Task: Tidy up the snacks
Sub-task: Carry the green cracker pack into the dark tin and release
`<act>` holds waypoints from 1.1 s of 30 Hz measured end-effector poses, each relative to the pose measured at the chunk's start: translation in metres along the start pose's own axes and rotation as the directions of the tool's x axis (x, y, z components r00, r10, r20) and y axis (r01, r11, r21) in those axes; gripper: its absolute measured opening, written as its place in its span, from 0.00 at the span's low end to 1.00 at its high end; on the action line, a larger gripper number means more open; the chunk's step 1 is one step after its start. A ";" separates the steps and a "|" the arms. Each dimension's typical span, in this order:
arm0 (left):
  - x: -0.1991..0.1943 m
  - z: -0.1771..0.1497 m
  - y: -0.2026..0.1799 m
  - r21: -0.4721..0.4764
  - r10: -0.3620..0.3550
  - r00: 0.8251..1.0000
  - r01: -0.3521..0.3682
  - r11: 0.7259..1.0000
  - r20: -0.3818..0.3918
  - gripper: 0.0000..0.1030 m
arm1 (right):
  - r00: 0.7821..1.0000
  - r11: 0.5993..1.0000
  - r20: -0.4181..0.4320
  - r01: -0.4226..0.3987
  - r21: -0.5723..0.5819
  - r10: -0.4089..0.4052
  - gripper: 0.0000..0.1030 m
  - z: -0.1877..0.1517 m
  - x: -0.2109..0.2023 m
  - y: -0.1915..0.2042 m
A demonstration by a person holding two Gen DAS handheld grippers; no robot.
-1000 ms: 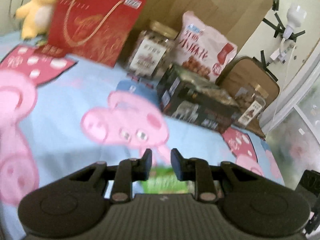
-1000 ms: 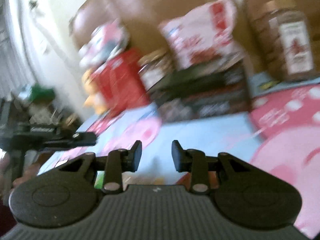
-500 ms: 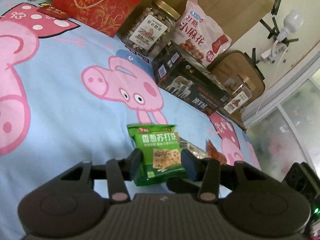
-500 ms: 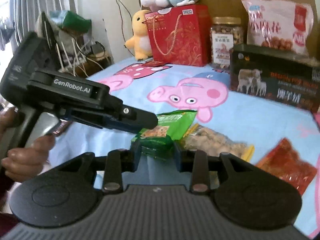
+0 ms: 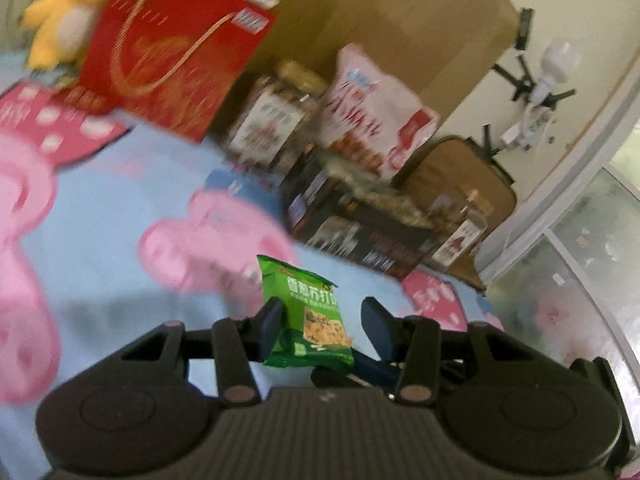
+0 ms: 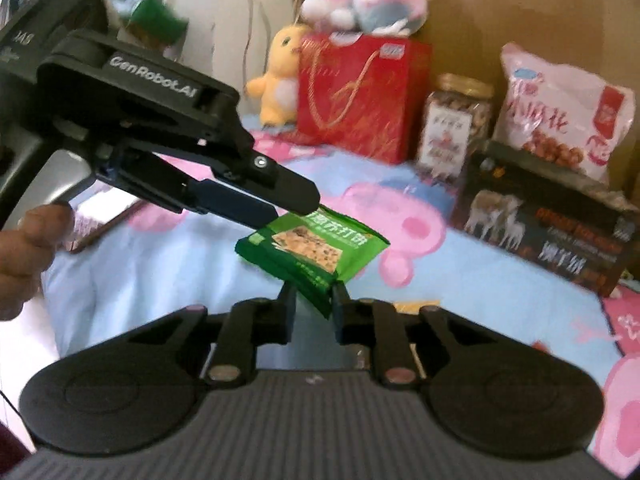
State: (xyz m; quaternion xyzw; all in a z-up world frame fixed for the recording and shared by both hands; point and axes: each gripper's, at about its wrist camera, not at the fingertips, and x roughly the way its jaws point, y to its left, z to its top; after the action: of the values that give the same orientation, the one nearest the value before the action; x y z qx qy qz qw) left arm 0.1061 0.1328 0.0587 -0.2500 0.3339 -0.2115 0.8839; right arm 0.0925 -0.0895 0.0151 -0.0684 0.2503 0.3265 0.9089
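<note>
The right gripper (image 6: 313, 307) is pinching the near corner of the green cracker packet (image 6: 316, 246), lifted above the bedsheet (image 6: 480, 300). The left gripper (image 5: 322, 322) is spread wide around it, probably not gripping. Keeping the pinch firm, the carry should head for the far snack row by the black box (image 6: 548, 220).

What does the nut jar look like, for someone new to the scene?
Look along the brown cardboard at the back of the bed. The nut jar stands between the red gift bag and the pink-white snack bag; it alone there is see-through, with a gold lid and white label.
</note>
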 end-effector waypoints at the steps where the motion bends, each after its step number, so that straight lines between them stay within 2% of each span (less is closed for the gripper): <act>1: 0.003 0.008 -0.006 0.023 -0.007 1.000 0.007 1.000 0.008 0.42 | 1.000 1.000 0.019 0.016 0.004 -0.016 0.20 0.004 0.001 -0.001; 7: 0.037 0.051 -0.044 0.144 -0.050 0.998 0.043 0.989 0.043 0.42 | 0.988 0.994 0.107 0.110 0.014 -0.111 0.21 0.027 0.003 -0.035; 13: 0.092 0.090 -0.061 0.175 -0.076 0.996 0.067 0.982 0.044 0.42 | 0.972 0.980 0.129 0.193 0.042 -0.197 0.20 0.055 0.020 -0.086; 20: 0.158 0.115 -0.049 0.173 0.007 1.000 -0.008 0.985 0.005 0.42 | 0.969 0.967 0.071 0.227 0.113 -0.236 0.20 0.070 0.060 -0.140; 22: 0.169 0.117 -0.040 0.159 0.050 0.999 -0.049 0.986 -0.001 0.42 | 0.973 0.968 0.044 0.220 0.119 -0.226 0.25 0.072 0.076 -0.149; 24: 0.169 0.116 -0.033 0.135 0.046 0.999 -0.044 0.990 -0.009 0.42 | 0.971 0.964 0.033 0.231 0.130 -0.237 0.28 0.072 0.085 -0.151; 27: 0.154 0.109 -0.033 0.148 0.031 0.999 -0.032 0.988 0.011 0.42 | 0.975 0.965 0.037 0.211 0.154 -0.219 0.28 0.070 0.082 -0.152; 33: 0.105 0.082 -0.035 0.137 -0.021 0.999 0.017 0.990 0.026 0.42 | 0.981 0.959 0.065 0.165 0.228 -0.185 0.28 0.057 0.037 -0.145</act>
State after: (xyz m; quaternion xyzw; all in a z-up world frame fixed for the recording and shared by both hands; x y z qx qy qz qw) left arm 0.2277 0.0728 0.0820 -0.1948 0.3039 -0.2388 0.9015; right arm 0.2316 -0.1653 0.0407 0.0257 0.2392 0.2174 0.9460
